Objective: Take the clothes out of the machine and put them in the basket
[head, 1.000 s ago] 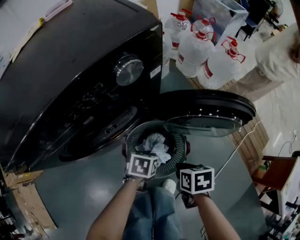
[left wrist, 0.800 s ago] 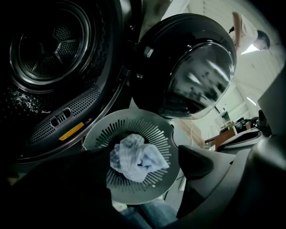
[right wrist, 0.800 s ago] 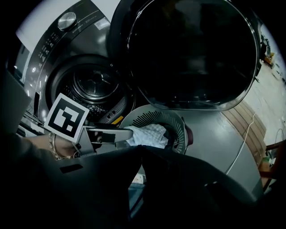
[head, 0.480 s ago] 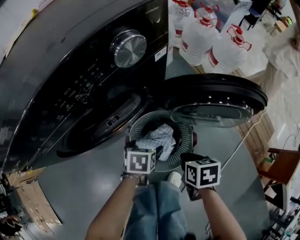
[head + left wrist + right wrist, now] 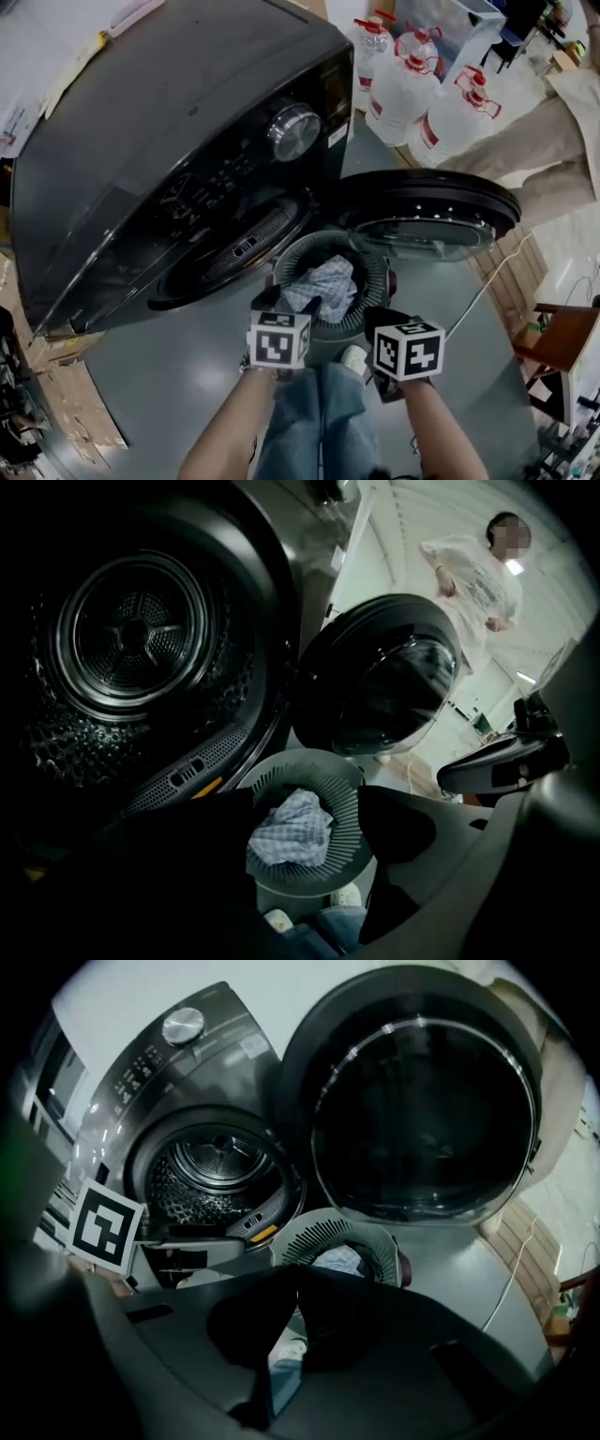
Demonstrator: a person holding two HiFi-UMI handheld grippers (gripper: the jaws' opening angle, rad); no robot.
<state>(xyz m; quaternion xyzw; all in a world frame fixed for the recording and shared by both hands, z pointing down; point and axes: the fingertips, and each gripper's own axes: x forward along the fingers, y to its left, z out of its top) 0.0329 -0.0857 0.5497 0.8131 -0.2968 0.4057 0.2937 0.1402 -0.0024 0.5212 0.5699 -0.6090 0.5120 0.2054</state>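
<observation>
Only the gripper views see into the perforated metal drum [image 5: 136, 635], right of which the left gripper [image 5: 305, 797], jaws just narrowed yet apart and empty, hangs over crumpled checked cloth [image 5: 292, 832] in a round, slotted, seemingly plastic basket [image 5: 352, 808], the right gripper [image 5: 292, 1283] pressed together.

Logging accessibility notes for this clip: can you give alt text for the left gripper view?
The left gripper grips nothing; its jaws, just now closing partway, stand apart, framing a grey slatted basket holding a checked cloth. Behind are the machine's drum and its open door, with a person standing beyond.
</observation>
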